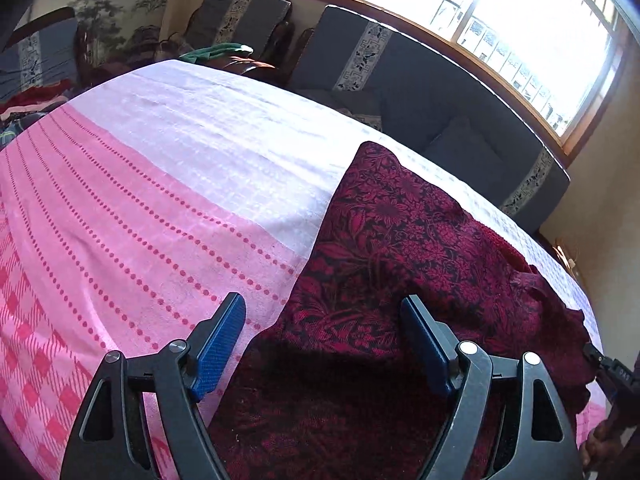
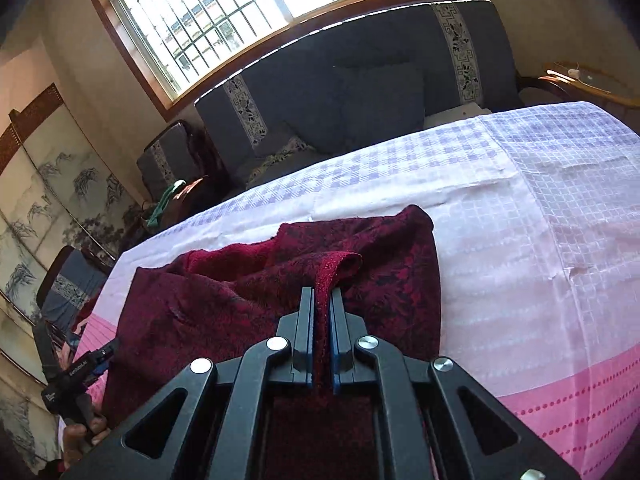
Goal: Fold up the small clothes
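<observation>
A dark red garment with a floral pattern (image 1: 392, 240) lies crumpled on the pink and white table cover (image 1: 160, 200). My left gripper (image 1: 324, 302) is open, its blue pads (image 1: 224, 336) wide apart over the garment's near left edge, gripping nothing. In the right wrist view my right gripper (image 2: 322, 292) is shut on a raised fold of the garment (image 2: 240, 292), which stands up between the pads. The right gripper's tip (image 1: 608, 364) shows at the garment's right edge. The left gripper (image 2: 92, 360), in a hand, appears at the far left.
A dark grey sofa (image 1: 420, 92) with cushions stands under a bright window beyond the table's far edge. A chair holding green cloth (image 1: 216, 52) and a pile of clothes (image 1: 36, 100) sit at the back left. A small glass side table (image 2: 580, 80) is at the right.
</observation>
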Demonstrator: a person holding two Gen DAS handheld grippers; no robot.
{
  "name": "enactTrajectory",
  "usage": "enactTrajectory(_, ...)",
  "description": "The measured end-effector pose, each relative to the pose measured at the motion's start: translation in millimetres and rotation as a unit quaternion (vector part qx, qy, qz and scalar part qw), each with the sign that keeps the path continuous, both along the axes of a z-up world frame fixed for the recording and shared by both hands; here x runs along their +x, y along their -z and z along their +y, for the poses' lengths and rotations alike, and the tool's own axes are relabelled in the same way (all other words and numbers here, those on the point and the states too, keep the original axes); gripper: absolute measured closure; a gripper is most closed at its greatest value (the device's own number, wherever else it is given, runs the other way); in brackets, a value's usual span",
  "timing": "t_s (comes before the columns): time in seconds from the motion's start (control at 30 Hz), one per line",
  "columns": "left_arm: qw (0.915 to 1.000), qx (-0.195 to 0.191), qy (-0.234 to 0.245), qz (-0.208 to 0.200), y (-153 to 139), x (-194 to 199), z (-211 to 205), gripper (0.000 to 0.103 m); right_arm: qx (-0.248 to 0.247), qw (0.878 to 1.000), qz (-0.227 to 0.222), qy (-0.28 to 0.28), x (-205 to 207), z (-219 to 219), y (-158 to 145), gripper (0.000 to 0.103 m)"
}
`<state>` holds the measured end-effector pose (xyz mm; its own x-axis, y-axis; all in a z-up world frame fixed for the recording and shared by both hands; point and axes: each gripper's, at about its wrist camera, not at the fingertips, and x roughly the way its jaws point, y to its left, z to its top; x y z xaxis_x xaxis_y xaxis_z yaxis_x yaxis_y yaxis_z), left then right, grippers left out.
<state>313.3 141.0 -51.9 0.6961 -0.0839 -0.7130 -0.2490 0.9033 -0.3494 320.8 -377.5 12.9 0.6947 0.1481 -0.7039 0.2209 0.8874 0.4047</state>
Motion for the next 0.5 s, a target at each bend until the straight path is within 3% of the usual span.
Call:
enactTrajectory(0.17, 0.9998, 0.014, -0.013, 0.008, 0, -1, -1, 0.023, 0.050, 0.999, 0.017, 0.011, -1, -10, 31, 0.094)
enactTrajectory(0.5, 0.9992, 0.023, -0.028, 0.013, 0, 1, 2, 0.023, 0.019, 0.998, 0.050, 0.020, 8, -3, 37, 0.098)
